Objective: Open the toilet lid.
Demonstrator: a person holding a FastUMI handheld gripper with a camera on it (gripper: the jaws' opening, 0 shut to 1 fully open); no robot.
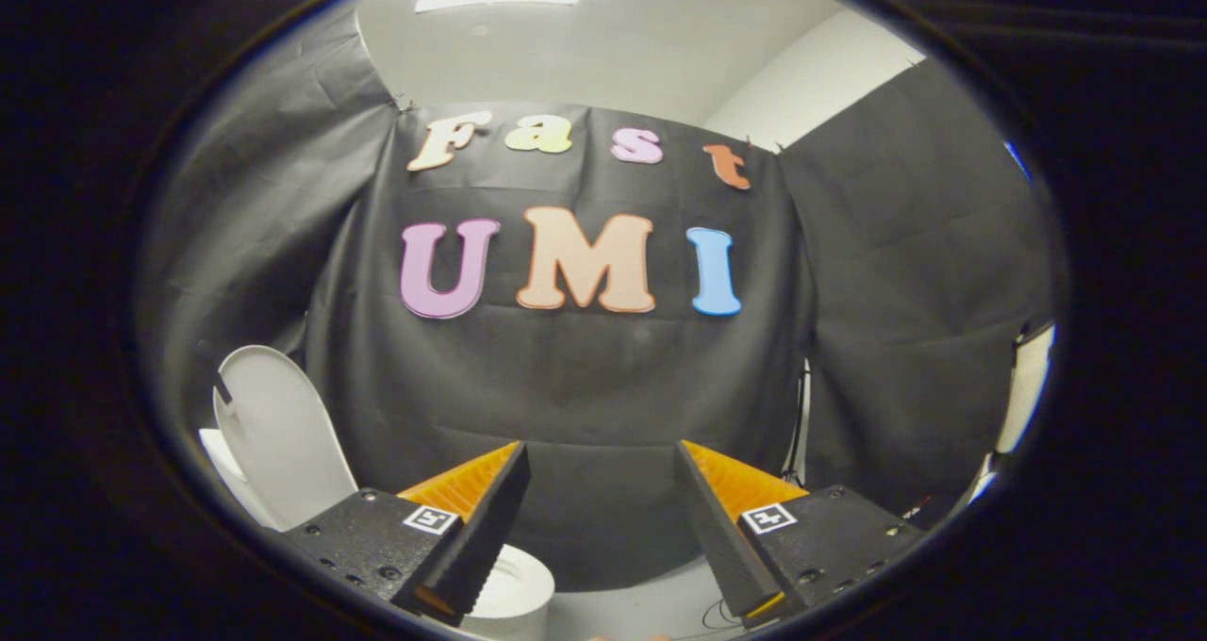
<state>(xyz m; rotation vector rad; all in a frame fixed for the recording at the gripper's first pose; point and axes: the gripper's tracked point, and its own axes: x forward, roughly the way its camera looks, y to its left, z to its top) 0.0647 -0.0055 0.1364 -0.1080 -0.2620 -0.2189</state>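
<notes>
Black cloth wall point(585, 377), white ceiling point(603, 47)

No legible text. Square marker tags point(431, 518) on tongs point(600, 447), pattern too small to read; tongs spread apart.

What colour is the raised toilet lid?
White, seen best in the gripper view: the toilet lid stands upright, beside the open, empty tongs.

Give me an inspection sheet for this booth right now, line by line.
Surface: pale floor beyond the fingers.
Job's things: white plastic toilet lid raised upright, standing beyond the left finger; white rounded toilet bowl below the finger.
Clutter: nothing seen.
Grippers: black-and-orange two-finger gripper open, fingers apart, nothing between them.
Cables: thin dark cable on the floor by the right finger; pale cord hanging at the cloth seam.
Surroundings: black cloth wall, white ceiling.
</notes>
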